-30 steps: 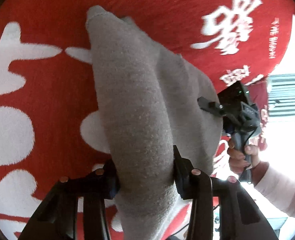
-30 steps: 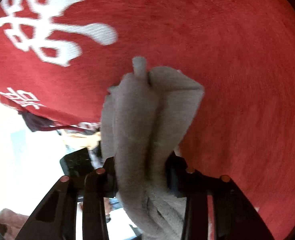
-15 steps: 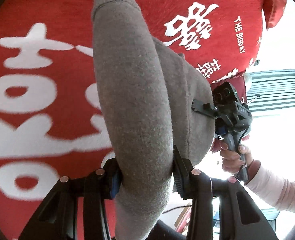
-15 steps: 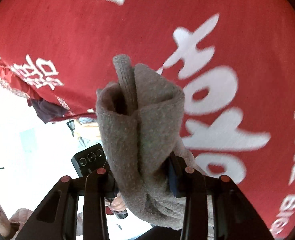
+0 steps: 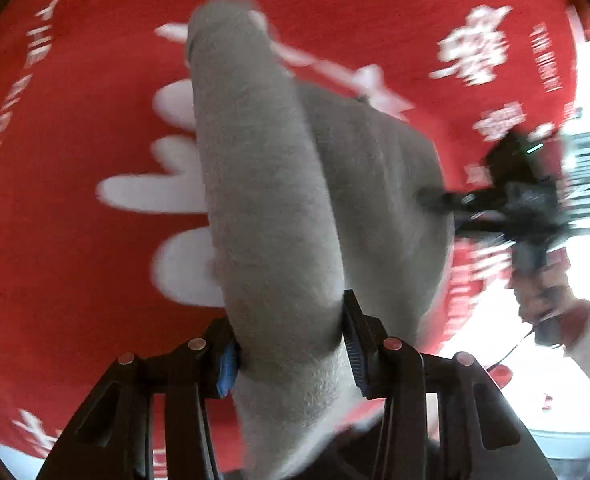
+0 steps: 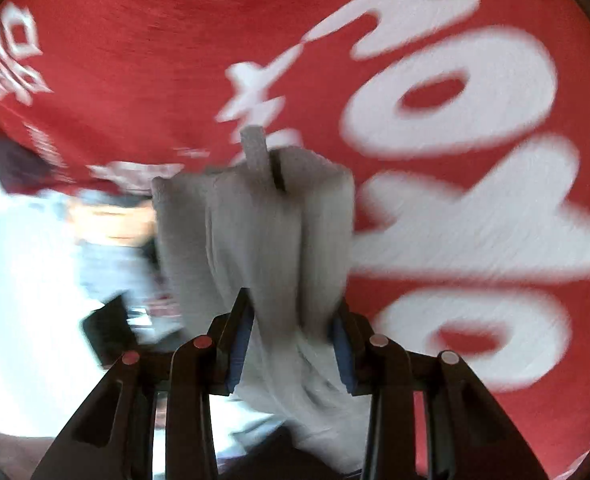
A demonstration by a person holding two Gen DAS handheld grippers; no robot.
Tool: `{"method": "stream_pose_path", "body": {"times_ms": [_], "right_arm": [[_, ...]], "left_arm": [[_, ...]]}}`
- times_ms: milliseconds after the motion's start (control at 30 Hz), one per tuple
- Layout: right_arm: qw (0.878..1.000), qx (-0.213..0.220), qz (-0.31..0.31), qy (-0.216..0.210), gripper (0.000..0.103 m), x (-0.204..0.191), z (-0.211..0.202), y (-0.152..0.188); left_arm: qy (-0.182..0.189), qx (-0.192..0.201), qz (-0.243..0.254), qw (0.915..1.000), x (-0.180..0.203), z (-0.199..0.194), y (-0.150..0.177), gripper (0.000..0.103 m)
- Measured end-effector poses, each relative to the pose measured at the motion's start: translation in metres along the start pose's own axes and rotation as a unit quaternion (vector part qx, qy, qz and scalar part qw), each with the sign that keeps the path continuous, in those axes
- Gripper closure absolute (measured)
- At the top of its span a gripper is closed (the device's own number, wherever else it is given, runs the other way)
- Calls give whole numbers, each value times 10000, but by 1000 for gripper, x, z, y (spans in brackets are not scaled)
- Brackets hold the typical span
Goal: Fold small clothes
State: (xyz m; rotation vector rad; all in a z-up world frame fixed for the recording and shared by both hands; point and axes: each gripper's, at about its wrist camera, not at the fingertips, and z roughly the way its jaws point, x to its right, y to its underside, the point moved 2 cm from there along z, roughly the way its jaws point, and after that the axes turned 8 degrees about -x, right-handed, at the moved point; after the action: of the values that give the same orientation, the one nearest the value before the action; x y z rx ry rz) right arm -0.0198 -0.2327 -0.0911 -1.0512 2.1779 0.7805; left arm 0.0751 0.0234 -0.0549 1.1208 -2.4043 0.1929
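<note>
We find the grey garment [image 5: 271, 208] held off the red cloth [image 5: 75, 240], filling the frame's centre. The left tool [image 5: 291, 344] grips it, jaws opening; we judge that end could slip loose. The right tool [image 6: 291, 336] clamps its bunched end firmly. Both tools tilt downward; a hand [image 5: 543, 292] shows at right.

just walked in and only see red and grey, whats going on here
A person is folding a small grey knit garment with a handheld claw in each hand. The left claw has a bunched part of it between its pads, though its jaws are opening. The right claw is clamped on another bunch. The garment is carried above a red cloth with white lettering. Both views are motion-blurred.
</note>
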Motion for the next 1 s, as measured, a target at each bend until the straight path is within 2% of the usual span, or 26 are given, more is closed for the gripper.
{"method": "stream_pose_path", "body": {"times_ms": [33,67,100,133,167,200,233,400,467,533,600,633,667,700,800,833,867,900,1000], "right_arm": [[9972,66,-109,741,62,4,0,-7],[9920,85,-174,1248,62,7,-2,-11],[9891,129,-193,1453,62,10,-6,-13],[9867,206,-177,1605,62,11,-12,-13],[9785,315,-193,2028,61,11,-20,-11],[9729,364,-201,2274,61,12,-27,-7],[9720,409,-181,2305,61,11,-33,-3],[9858,458,-329,1584,61,-12,-49,32],[9930,300,-367,1080,60,-24,-38,42],[9952,143,-304,919,54,-31,-19,44],[9973,-8,-135,718,51,-30,2,40],[9990,-56,35,448,52,-25,14,38],[9993,-61,74,361,69,-23,18,37],[9992,-89,9,394,84,-24,22,36],[9903,-66,-601,1252,87,-39,18,42],[9806,-80,-830,1771,91,-39,16,44],[9744,-129,-932,2044,92,-38,18,43],[9731,-171,-867,2128,92,-32,19,42],[9821,-139,-529,1802,92,-16,12,41]], "left_arm": [[-54,46,-146,9999,-11,2,0,54],[59,64,-295,9995,-19,2,0,53],[140,74,-406,9990,-23,0,1,51],[46,96,-449,9989,-25,-3,3,50],[-151,143,-400,9990,-24,-6,6,50],[-271,160,-353,9989,-25,-9,9,50],[-420,187,-331,9984,-23,-13,12,50],[-998,539,-268,9932,-9,-36,13,50],[-1134,685,-340,9906,-6,-42,11,50],[-1185,694,-458,9895,-8,-42,6,50],[-1286,676,-568,9878,-11,-38,1,50],[-1318,701,-578,9871,-13,-37,1,50],[-1391,726,-576,9859,-14,-35,-1,50],[-1456,708,-557,9852,-14,-32,-2,50],[-1435,727,-412,9861,-8,-25,-2,50],[-1440,745,-331,9862,-4,-21,-3,50],[-1480,739,-271,9859,-1,-17,-3,43],[-1535,735,-260,9851,2,-13,-3,36],[-1533,722,-348,9849,6,-5,-2,36]]}}
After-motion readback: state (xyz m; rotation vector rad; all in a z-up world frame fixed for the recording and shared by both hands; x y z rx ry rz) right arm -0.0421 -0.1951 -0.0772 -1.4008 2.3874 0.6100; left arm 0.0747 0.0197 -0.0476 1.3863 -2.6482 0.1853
